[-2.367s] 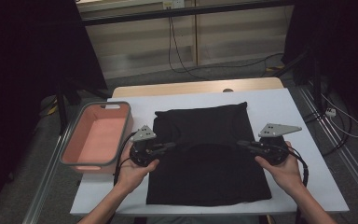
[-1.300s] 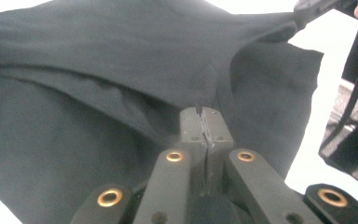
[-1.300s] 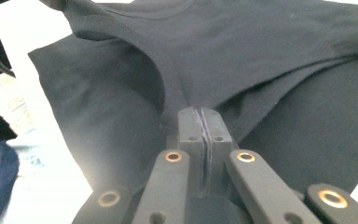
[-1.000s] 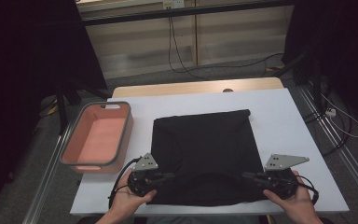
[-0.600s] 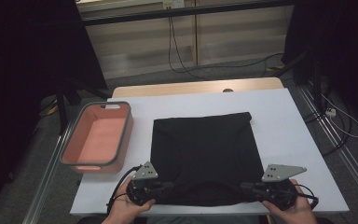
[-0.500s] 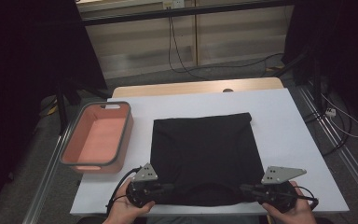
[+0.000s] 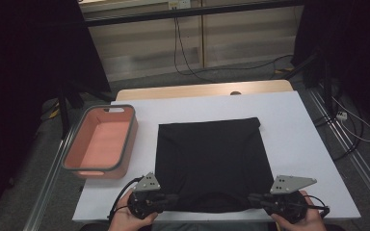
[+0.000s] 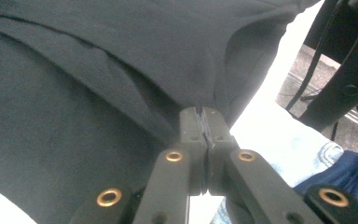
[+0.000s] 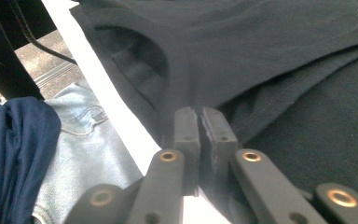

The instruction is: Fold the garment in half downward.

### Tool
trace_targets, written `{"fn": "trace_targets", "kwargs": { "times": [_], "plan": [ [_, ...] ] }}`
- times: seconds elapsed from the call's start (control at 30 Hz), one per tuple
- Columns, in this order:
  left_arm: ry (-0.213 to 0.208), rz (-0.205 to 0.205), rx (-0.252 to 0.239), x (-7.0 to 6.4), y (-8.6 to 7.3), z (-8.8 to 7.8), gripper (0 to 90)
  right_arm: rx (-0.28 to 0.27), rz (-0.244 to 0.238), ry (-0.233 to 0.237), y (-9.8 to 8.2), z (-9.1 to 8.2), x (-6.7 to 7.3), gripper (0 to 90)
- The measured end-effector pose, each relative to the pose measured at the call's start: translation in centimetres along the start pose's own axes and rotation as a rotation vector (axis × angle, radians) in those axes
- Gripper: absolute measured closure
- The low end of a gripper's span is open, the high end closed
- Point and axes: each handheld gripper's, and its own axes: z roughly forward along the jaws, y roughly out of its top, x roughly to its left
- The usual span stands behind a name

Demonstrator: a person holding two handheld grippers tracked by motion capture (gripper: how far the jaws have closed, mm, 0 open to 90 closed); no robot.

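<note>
Both tools (image 7: 171,201) (image 7: 255,201) pulled nearer, clamping the black shirt (image 7: 212,159).

We are looking at a black shirt (image 7: 212,159) lying flat on the white table (image 7: 298,125) — it is folded into a neat square. Its near edge is bunching up a little — the neck hole is showing there.

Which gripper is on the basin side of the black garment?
The left gripper, at the black garment's near-left corner, closest to the pink basin; the right gripper holds the opposite corner.
</note>
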Motion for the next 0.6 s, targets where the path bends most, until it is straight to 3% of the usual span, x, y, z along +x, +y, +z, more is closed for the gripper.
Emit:
{"fn": "trace_targets", "kwargs": {
  "times": [0.13,0.23,0.6],
  "plan": [
    [0.009,-0.014,-0.012,0.5,0.0,0.1,83.6,-0.01,0.015,-0.004,0.1,0.1,-0.2,69.0],
    [0.024,-0.019,-0.022,0.9,0.2,0.3,73.1,-0.015,0.027,-0.011,0.2,0.3,-0.6,60.2],
    [0.142,-0.019,-0.055,3.3,0.9,0.7,41.2,-0.029,0.019,-0.06,1.2,1.9,-1.4,50.3]
  ]
}}
